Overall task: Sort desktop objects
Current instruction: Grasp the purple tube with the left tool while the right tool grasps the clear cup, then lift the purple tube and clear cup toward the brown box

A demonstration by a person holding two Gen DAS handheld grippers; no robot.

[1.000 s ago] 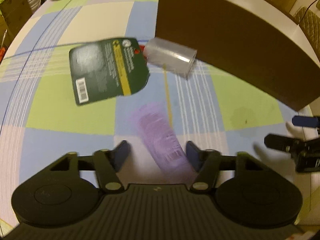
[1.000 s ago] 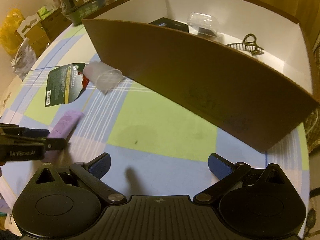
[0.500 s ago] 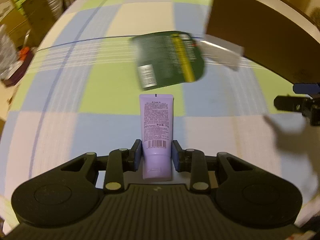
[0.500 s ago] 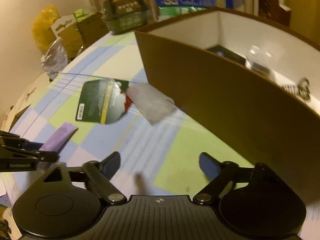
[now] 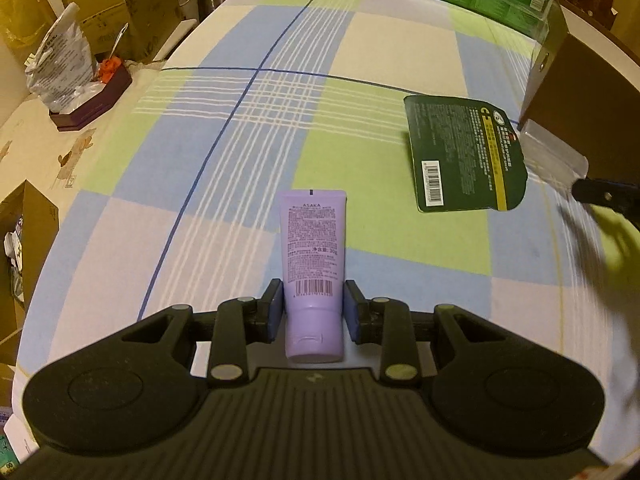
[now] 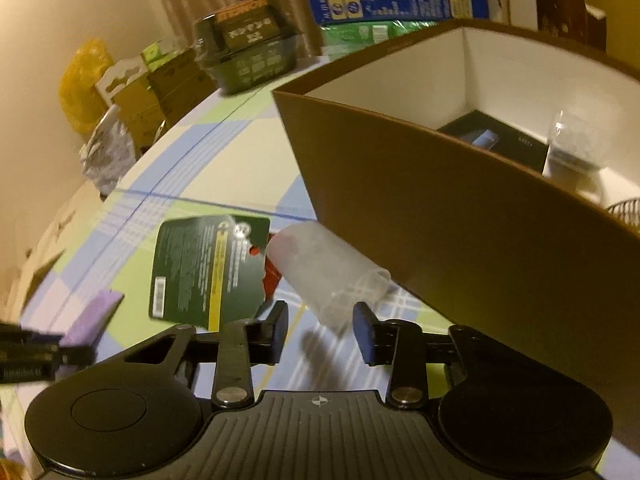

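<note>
My left gripper [image 5: 313, 307] is shut on a purple tube [image 5: 313, 264], cap end toward the camera, held above the checked tablecloth. The tube also shows in the right wrist view [image 6: 90, 322]. A dark green card package [image 5: 464, 154] lies flat on the cloth, also in the right wrist view [image 6: 208, 272]. A clear plastic cup [image 6: 326, 276] lies on its side against the brown box [image 6: 460, 216]. My right gripper [image 6: 321, 334] is open, its fingers either side of the cup's rim end, not touching it.
The box holds a black item [image 6: 496, 144], a clear packet [image 6: 576, 140] and a dark clip [image 6: 626, 208]. Green and blue cartons [image 6: 392, 4] stand at the table's far edge. Bags and cardboard boxes [image 5: 72, 60] sit beyond the left edge.
My left gripper closed on the purple tube and lifted it, turning left. My right gripper moved left and forward to the clear cup and narrowed its opening.
</note>
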